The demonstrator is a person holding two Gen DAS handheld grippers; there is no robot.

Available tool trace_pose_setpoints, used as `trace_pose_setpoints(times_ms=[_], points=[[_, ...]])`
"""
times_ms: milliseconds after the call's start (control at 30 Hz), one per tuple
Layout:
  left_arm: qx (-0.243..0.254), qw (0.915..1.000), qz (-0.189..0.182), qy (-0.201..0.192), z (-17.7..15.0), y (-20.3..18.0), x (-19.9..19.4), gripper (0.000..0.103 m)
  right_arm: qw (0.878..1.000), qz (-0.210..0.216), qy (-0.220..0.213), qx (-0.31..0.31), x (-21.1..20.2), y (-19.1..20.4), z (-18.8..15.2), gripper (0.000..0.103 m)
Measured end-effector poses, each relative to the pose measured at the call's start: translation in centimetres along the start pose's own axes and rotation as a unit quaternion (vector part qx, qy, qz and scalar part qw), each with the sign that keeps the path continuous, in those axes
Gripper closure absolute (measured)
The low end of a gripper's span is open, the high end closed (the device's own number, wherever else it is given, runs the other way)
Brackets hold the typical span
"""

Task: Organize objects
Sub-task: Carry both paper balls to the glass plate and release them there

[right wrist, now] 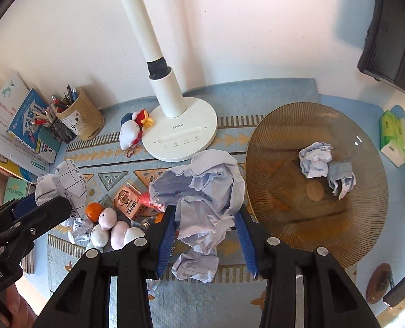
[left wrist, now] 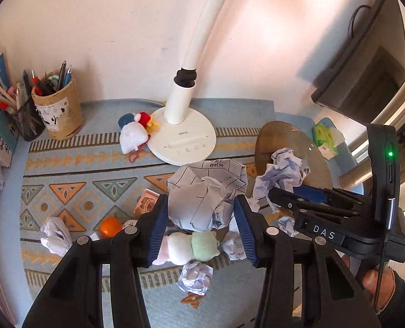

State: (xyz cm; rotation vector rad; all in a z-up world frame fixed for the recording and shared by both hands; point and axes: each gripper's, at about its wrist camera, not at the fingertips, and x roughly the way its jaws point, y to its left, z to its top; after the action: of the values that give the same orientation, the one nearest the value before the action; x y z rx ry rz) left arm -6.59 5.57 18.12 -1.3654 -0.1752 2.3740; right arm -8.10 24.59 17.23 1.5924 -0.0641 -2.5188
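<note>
My left gripper [left wrist: 201, 216] is shut on a crumpled printed paper ball [left wrist: 205, 191] and holds it above the patterned mat. My right gripper [right wrist: 206, 224] is shut on a crumpled bluish paper wad [right wrist: 205, 191], just left of the brown ribbed glass plate [right wrist: 284, 218]. Two paper balls [right wrist: 316, 160] lie in that plate. In the left wrist view the right gripper [left wrist: 281, 199] holds its wad [left wrist: 281, 173] over the plate's near edge [left wrist: 279, 134]. More paper balls [left wrist: 195, 276] lie on the mat, beside a soft dumpling toy [left wrist: 186, 247] and an orange [left wrist: 110, 227].
A white lamp base [right wrist: 180, 134] stands mid-table with a small plush [right wrist: 132, 129] at its left. Pen holders [right wrist: 78, 116] and books [right wrist: 16, 125] sit far left. A snack carton [right wrist: 130, 201] and plush balls [right wrist: 112, 228] lie centre-left. A green tissue pack [right wrist: 393, 134] sits far right.
</note>
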Motion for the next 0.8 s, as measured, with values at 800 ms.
trace_pose_setpoints(times_ms=[800], points=[[0.102,0.9941,-0.032,-0.022,5.4,-16.9,4.6,0.02,0.98,-0.058,-0.062,0.18,-6.8,-19.3,1.0,0.028]])
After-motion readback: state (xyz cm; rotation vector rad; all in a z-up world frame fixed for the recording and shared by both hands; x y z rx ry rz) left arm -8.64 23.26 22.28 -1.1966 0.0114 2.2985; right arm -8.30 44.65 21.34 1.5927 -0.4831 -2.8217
